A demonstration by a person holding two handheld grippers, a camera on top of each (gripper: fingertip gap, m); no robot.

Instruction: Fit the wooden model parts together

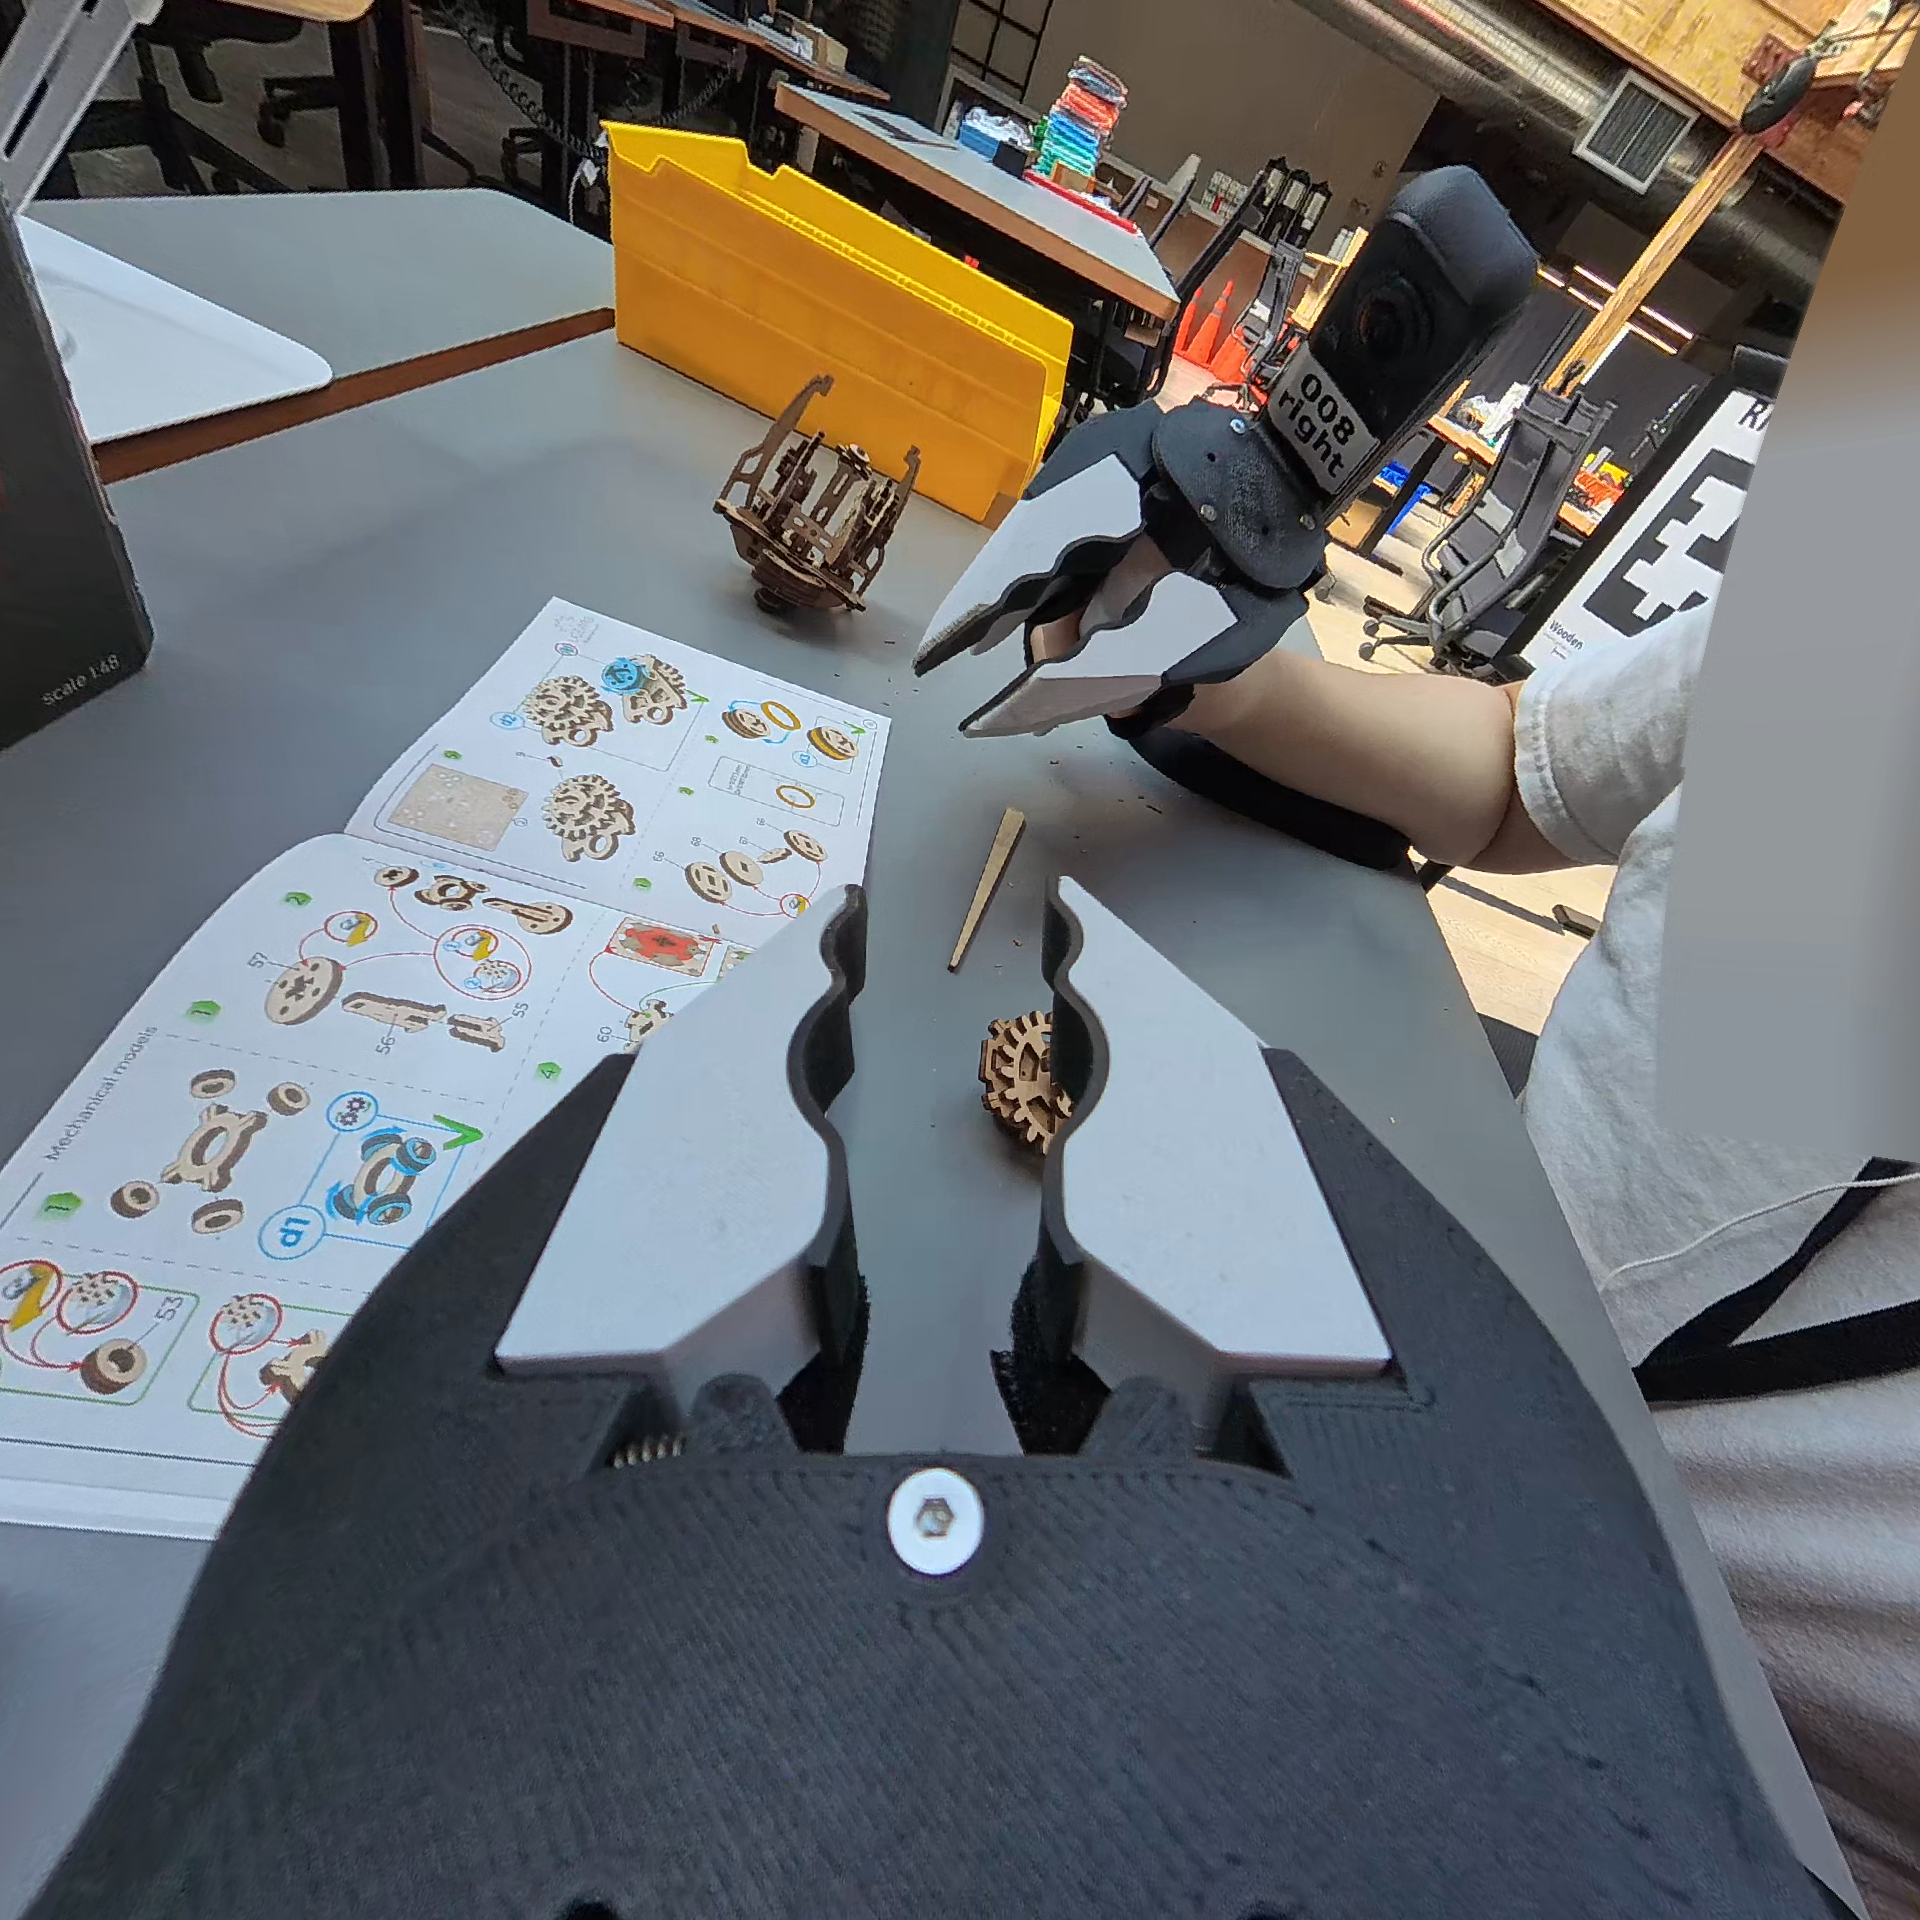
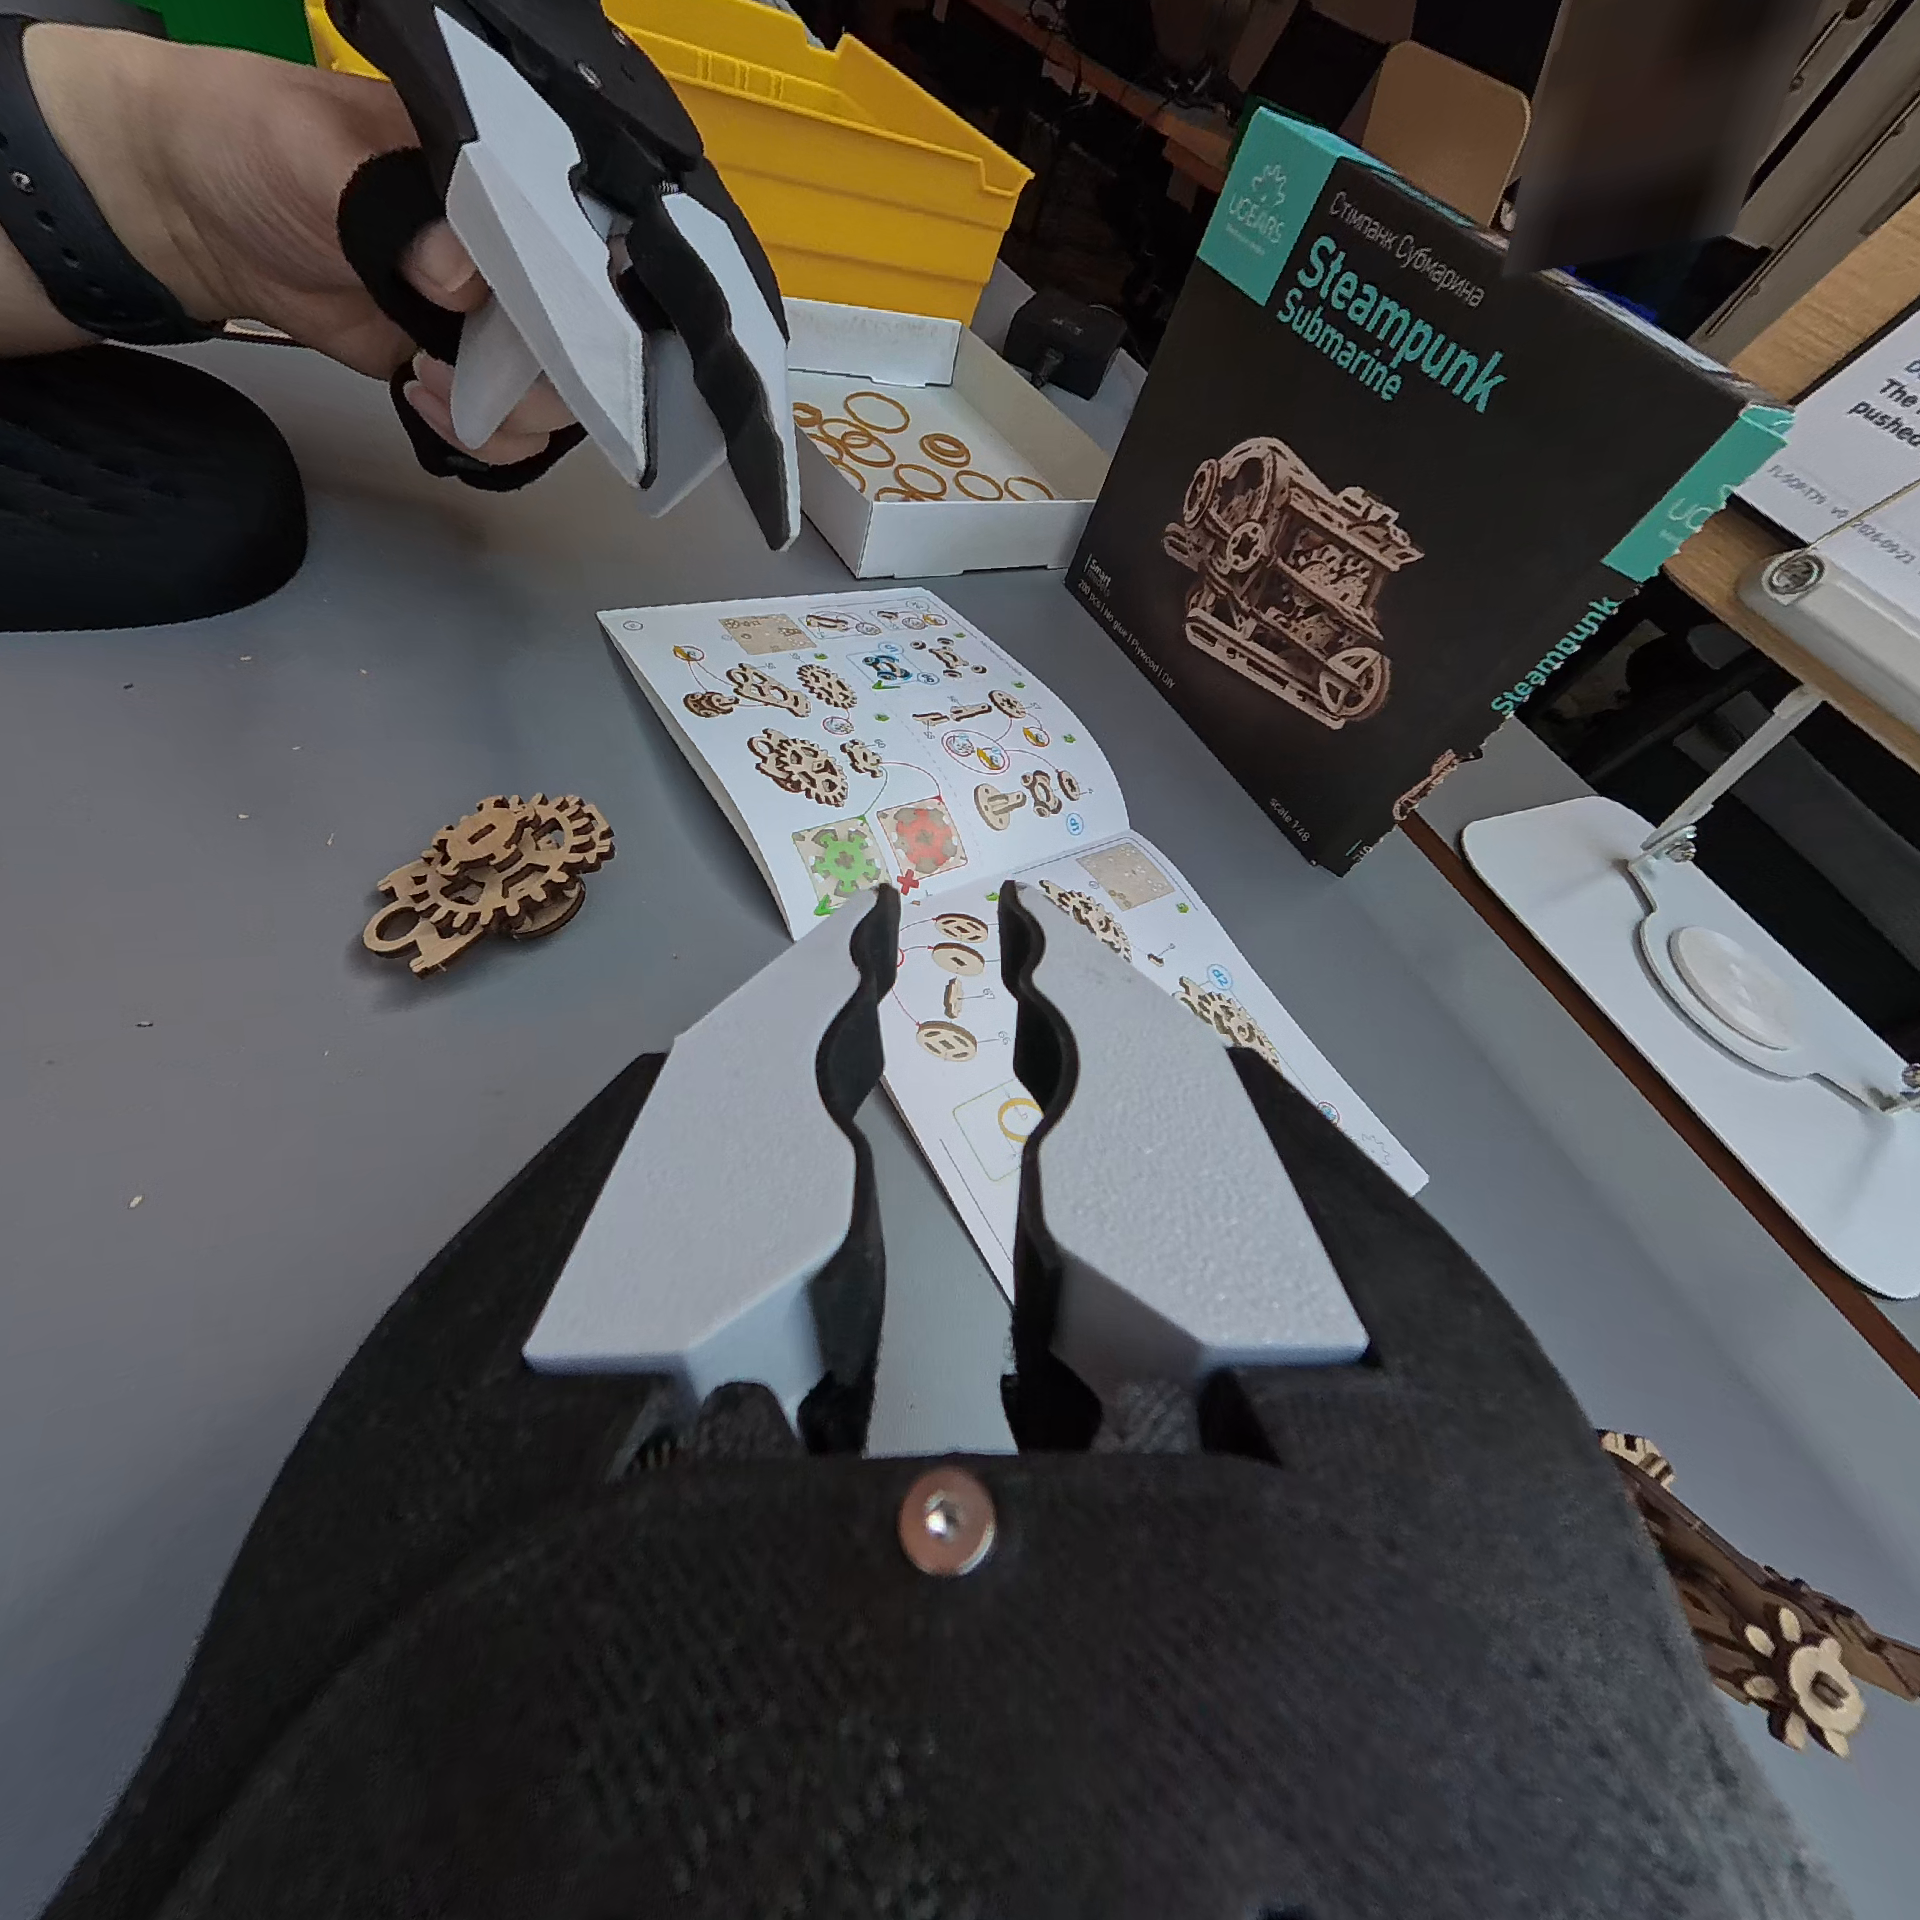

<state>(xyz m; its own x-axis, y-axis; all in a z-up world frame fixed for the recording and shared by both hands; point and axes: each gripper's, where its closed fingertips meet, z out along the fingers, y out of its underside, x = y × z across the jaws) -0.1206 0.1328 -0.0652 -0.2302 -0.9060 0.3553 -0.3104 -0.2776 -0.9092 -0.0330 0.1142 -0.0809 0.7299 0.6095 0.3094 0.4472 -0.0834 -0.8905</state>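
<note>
My left gripper [image 1: 958, 902] is open and empty, low over the grey table [image 1: 416, 582]. A light wooden gear cluster [image 1: 1018, 1081] lies just inside its right finger, partly hidden by it. A thin wooden stick [image 1: 987, 888] lies just beyond the fingertips. The gear cluster also shows in the right wrist view [image 2: 488, 878], left of my right gripper [image 2: 945, 902], which is open a little and empty above the instruction booklet [image 2: 935, 779]. A dark, partly built wooden model [image 1: 816, 509] stands farther back; it also shows in the right wrist view [image 2: 1766, 1621], beside the right gripper. The left gripper also shows there [image 2: 712, 509].
A yellow bin [image 1: 831, 312] stands behind the model. A white tray [image 2: 1039, 540] holds rubber rings. The dark kit box [image 2: 1351, 499] stands upright beside the booklet [image 1: 416, 987]. A white stand base [image 2: 1714, 987] sits on the right. The right gripper [image 1: 945, 694] hovers beyond the stick. The gap from one gripper's tips to the other's is roughly 10 centimeters.
</note>
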